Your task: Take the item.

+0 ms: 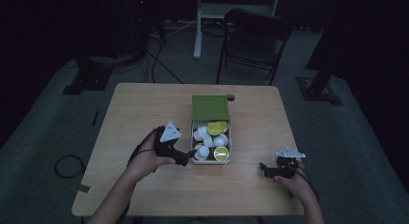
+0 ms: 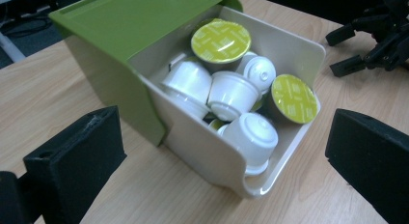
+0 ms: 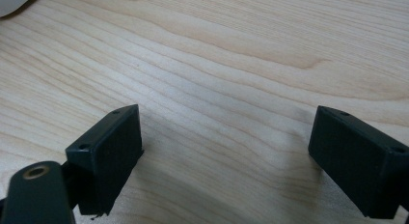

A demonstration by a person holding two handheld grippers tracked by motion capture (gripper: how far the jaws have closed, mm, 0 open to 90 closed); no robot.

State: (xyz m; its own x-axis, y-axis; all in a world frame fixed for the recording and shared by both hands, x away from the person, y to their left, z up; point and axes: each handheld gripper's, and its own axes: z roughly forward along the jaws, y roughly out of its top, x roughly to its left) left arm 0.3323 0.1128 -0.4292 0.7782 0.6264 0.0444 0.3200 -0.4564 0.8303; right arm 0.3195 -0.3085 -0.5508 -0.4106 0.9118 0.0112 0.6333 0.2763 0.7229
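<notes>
- Your left gripper [image 1: 189, 155] sits at the left edge of the box, its tips at the box's near-left corner. The grey three-cornered plate rides on top and a cable trails back past your wrist.
- In the left gripper view its two matte black, blocky jaws stand wide apart, with the box between them and nothing gripped.
- The box [image 2: 202, 142] is a cream plastic tray with smooth, glossy, rounded walls. It lies near the middle of the table, and a flat olive-green lid [image 2: 130, 26] is slid back over its far half.
- Inside lie the capsules [image 2: 234, 91], piled loosely: small white plastic cups with domed bottoms, some turned to show round yellow-green foil tops.
- The table [image 1: 140, 118] is pale wood laminate with a fine straight grain and rounded corners.
- Your right gripper [image 1: 263, 168] rests near the table's front-right, well apart from the box. In the right gripper view its square-edged black jaws are spread wide over bare wood, empty.
- Beyond the table stands a dark folding chair [image 1: 255, 43] on grey carpet.
</notes>
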